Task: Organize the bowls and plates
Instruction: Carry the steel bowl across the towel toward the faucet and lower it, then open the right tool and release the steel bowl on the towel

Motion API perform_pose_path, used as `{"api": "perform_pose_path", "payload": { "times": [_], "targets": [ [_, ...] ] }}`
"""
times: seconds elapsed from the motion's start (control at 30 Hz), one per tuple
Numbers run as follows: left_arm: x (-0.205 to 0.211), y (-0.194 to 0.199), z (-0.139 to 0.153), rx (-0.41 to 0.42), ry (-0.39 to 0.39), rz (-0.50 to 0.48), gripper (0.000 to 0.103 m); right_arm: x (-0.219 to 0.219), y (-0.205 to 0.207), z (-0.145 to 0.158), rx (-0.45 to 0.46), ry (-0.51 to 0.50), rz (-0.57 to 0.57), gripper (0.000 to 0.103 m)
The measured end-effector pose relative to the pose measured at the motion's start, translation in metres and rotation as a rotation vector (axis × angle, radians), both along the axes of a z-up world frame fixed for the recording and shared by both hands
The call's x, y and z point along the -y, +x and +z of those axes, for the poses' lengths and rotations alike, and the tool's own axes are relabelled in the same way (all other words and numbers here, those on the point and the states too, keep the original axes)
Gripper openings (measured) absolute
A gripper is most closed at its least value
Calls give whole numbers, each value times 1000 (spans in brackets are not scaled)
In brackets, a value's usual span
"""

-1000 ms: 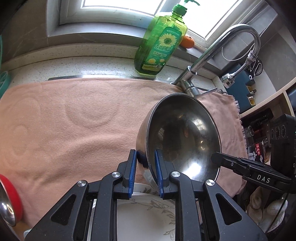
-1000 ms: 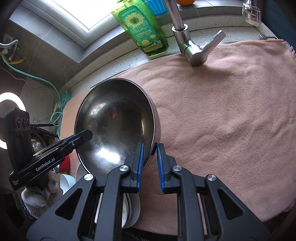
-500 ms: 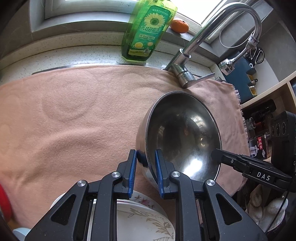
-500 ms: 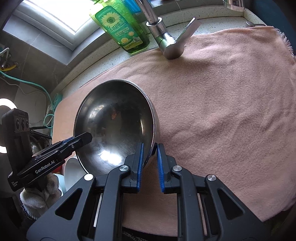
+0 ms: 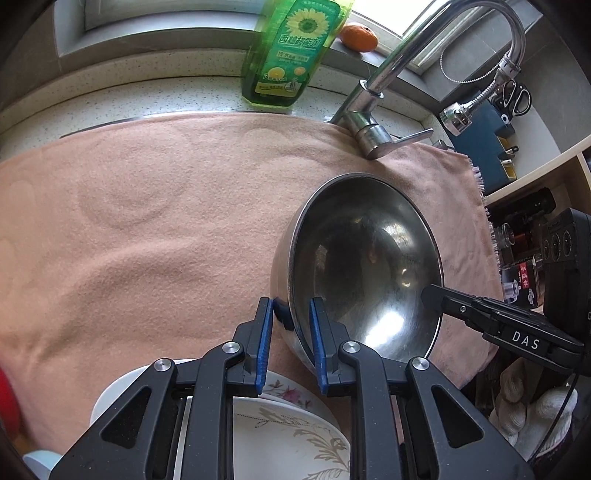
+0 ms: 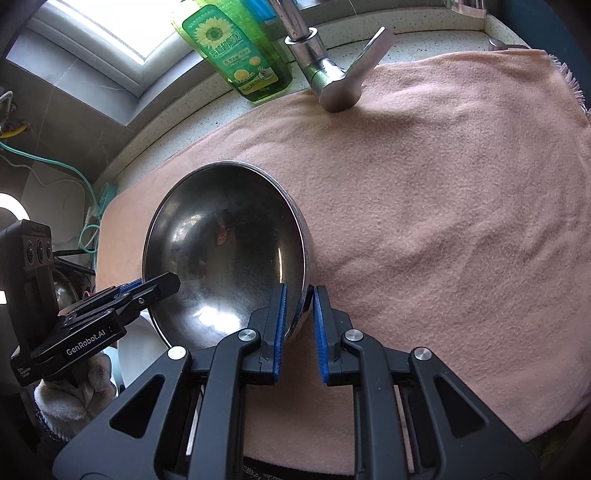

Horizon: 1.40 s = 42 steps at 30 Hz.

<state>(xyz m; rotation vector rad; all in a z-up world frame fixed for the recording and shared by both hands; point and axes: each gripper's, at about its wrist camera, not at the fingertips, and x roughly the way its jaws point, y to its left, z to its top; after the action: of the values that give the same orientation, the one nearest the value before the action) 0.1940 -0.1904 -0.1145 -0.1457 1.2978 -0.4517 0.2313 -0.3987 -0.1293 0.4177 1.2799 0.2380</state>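
Note:
A large steel bowl [image 5: 365, 266] [image 6: 225, 254] hangs tilted just above the pink towel [image 5: 147, 229] [image 6: 443, 206], held by both grippers at opposite rims. My left gripper [image 5: 291, 306] is shut on the bowl's near-left rim, one blue pad inside and one outside. My right gripper [image 6: 298, 295] is shut on the opposite rim in the same way. In the left wrist view the right gripper's fingers [image 5: 480, 310] reach in over the bowl's right edge. A white flowered plate [image 5: 288, 435] lies below the left gripper at the towel's near edge.
A green dish-soap bottle [image 5: 288, 55] [image 6: 236, 48] and a chrome tap [image 5: 373, 122] [image 6: 328, 74] stand behind the towel. An orange [image 5: 358, 36] sits on the window ledge. Shelves with bottles [image 5: 524, 236] are at the right. Something red [image 5: 7, 402] shows at the left edge.
Both grippers have sunk with the bowl toward the towel and shifted forward, toward the tap and soap bottle. The grip on the bowl is unchanged. More of the flowered plate shows below.

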Motion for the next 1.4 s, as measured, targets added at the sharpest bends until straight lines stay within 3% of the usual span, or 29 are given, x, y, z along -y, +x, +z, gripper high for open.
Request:
{"api": "perform_pose_path", "payload": {
  "times": [0.17, 0.3, 0.47, 0.57, 0.6, 0.67, 0.7, 0.8, 0.83, 0.9, 1.4],
  "targets": [
    [-3, 1, 4, 9, -1, 9, 19, 2, 0, 3, 3, -10, -12, 18],
    [-8, 3, 7, 18, -1, 20, 19, 5, -2, 10, 24, -18, -26, 44],
    [-14, 2, 13, 28, -8, 24, 19, 5, -3, 22, 55, -26, -34, 46],
    [-18, 1, 17, 36, -12, 30, 19, 7, -5, 28, 74, -26, -53, 65],
    [-20, 0, 19, 38, -13, 33, 21, 8, -6, 30, 83, -18, -59, 67],
    [-24, -1, 22, 47, -15, 42, 44, 7, -7, 35, 94, -9, -67, 71],
    [-26, -2, 24, 53, -17, 47, 49, 6, -8, 38, 104, -8, -69, 76],
    [-34, -5, 31, 77, -13, 60, 55, 2, -10, 48, 139, -1, -60, 76],
    [-37, -6, 33, 79, -11, 66, 63, 0, -10, 51, 145, 0, -53, 78],
    [-43, -9, 37, 87, -14, 74, 65, -7, -12, 58, 165, -9, -41, 86],
    [-125, -37, 63, 131, -24, 237, 65, -82, -18, 88, 236, 11, 103, 86]
  ]
}}
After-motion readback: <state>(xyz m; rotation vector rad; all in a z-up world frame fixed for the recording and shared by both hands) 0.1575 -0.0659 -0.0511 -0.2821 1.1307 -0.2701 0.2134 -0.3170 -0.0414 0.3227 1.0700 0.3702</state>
